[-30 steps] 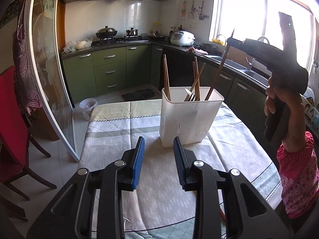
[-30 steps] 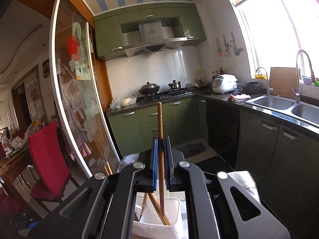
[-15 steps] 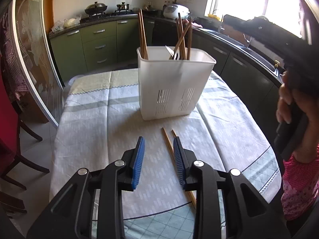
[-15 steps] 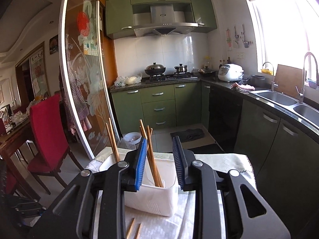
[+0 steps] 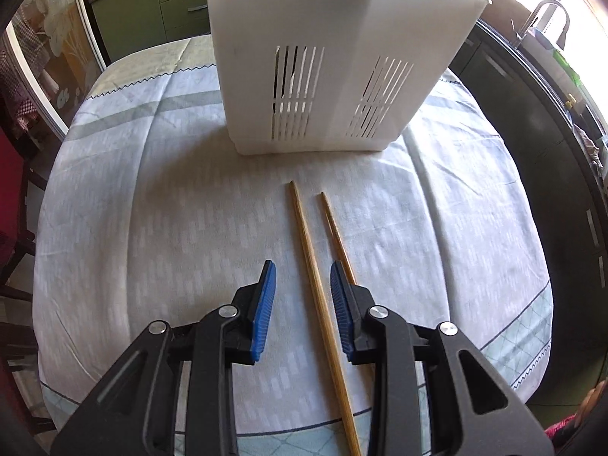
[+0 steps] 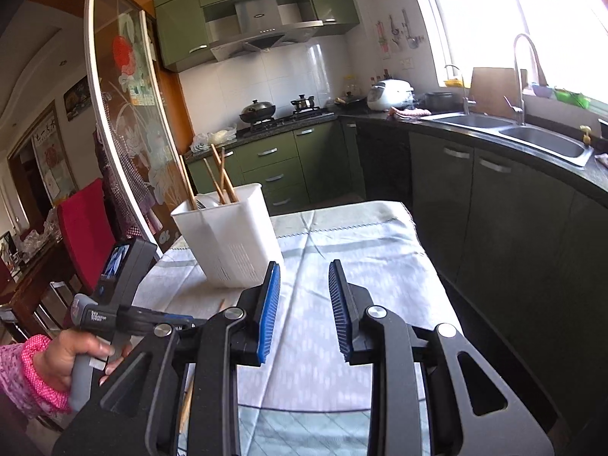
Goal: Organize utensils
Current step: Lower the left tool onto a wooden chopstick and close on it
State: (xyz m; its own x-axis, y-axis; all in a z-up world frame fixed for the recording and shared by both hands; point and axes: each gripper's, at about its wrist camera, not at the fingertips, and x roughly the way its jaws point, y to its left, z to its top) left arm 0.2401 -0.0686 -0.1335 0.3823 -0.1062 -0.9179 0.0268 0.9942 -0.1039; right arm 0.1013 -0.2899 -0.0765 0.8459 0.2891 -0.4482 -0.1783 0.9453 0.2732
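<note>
A white slotted utensil holder (image 5: 334,60) stands on the tablecloth; in the right wrist view the holder (image 6: 231,239) has several chopsticks (image 6: 220,174) standing in it. Two wooden chopsticks lie on the cloth in front of it: a light one (image 5: 304,235) and a darker one (image 5: 332,224). My left gripper (image 5: 302,269) is open and low over the cloth, its jaws on either side of the light chopstick, the darker one beside the right finger. My right gripper (image 6: 304,266) is open and empty above the table's right side.
The table (image 5: 114,209) has a pale patterned cloth. A red chair (image 6: 83,228) stands to its left, and a glass sliding door (image 6: 125,121) behind. Green kitchen cabinets (image 6: 475,190) and a sink (image 6: 532,140) run along the right.
The right gripper let its chopstick go into the holder, opened and drew back to the right. The left gripper came down and forward until its open jaws straddle the light chopstick.
</note>
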